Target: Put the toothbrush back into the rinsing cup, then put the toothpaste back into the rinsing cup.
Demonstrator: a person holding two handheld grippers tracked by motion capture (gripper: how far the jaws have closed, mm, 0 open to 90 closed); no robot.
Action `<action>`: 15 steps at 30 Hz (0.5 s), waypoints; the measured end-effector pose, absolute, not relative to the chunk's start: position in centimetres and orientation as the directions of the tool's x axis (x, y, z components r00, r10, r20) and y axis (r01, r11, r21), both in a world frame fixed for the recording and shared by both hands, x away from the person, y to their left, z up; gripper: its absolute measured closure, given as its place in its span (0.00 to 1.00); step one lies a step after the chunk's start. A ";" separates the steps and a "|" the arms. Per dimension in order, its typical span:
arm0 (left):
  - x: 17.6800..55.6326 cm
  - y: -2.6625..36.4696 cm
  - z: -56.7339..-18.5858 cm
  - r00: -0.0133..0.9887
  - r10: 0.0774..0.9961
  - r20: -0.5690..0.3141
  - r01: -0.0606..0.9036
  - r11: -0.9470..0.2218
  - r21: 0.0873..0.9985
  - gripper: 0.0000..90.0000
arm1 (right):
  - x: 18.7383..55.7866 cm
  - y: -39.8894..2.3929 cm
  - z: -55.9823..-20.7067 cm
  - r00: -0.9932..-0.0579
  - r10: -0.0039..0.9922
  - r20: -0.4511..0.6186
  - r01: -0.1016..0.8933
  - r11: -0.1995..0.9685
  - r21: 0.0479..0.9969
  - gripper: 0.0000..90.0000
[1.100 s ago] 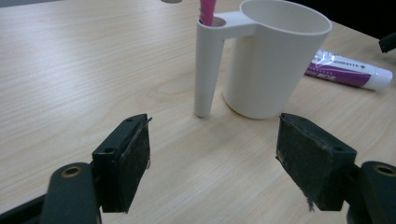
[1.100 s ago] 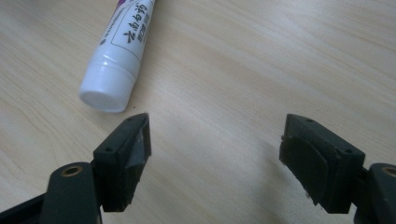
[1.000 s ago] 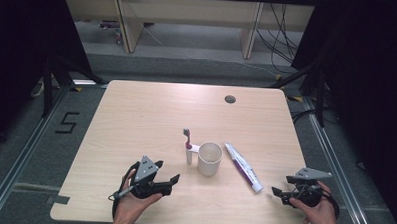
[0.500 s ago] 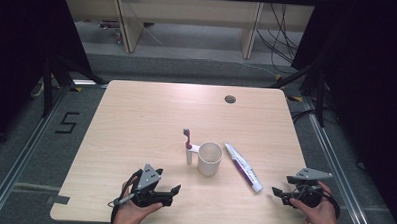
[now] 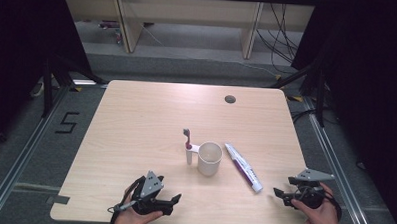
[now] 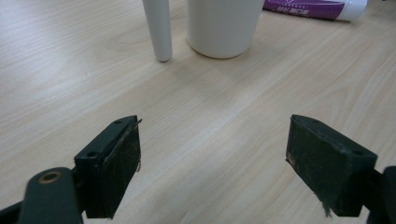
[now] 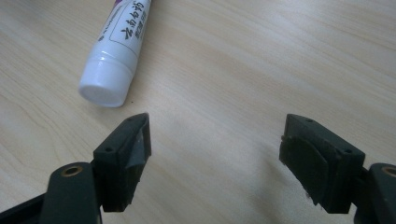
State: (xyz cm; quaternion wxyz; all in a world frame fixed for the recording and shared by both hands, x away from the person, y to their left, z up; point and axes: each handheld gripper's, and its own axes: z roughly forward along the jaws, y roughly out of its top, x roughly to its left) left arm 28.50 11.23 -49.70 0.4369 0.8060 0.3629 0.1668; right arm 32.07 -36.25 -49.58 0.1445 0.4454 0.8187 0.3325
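Near the cup, at its left side: toothbrush upright, touching the handle side, bristles up. Right of the cup, close by: toothpaste tube flat on the table, cap toward the near edge. Nearer than the cup, to its left: left gripper, jaws spread wide, just opened further, nothing between. Right of the cup, past the tube's cap: right gripper, jaws spread, empty.

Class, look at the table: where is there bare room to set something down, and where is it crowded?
Bare wood: the far half, from the toothbrush back to the grommet hole, and the left side beyond the left gripper. Crowded: the middle, where toothbrush, white cup and toothpaste tube cluster, with the right gripper close by.
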 end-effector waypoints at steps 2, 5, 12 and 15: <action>28.5 11.4 -49.6 0.684 0.729 -0.030 0.434 -0.374 0.820 0.19 | 31.9 -36.3 -49.5 -0.549 0.833 0.063 0.645 0.375 0.666 0.28; 28.2 11.3 -49.7 0.676 0.736 -0.029 0.442 -0.373 0.816 0.19 | 32.1 -36.5 -49.6 -0.565 0.824 0.041 0.624 0.394 0.675 0.28; 27.6 11.6 -49.7 0.677 0.735 -0.021 0.449 -0.391 0.804 0.19 | 31.9 -36.3 -49.5 -0.552 0.832 0.053 0.632 0.377 0.677 0.28; 27.5 11.7 -49.8 0.673 0.740 -0.021 0.453 -0.390 0.801 0.19 | 31.8 -36.2 -49.4 -0.537 0.840 0.070 0.651 0.361 0.668 0.29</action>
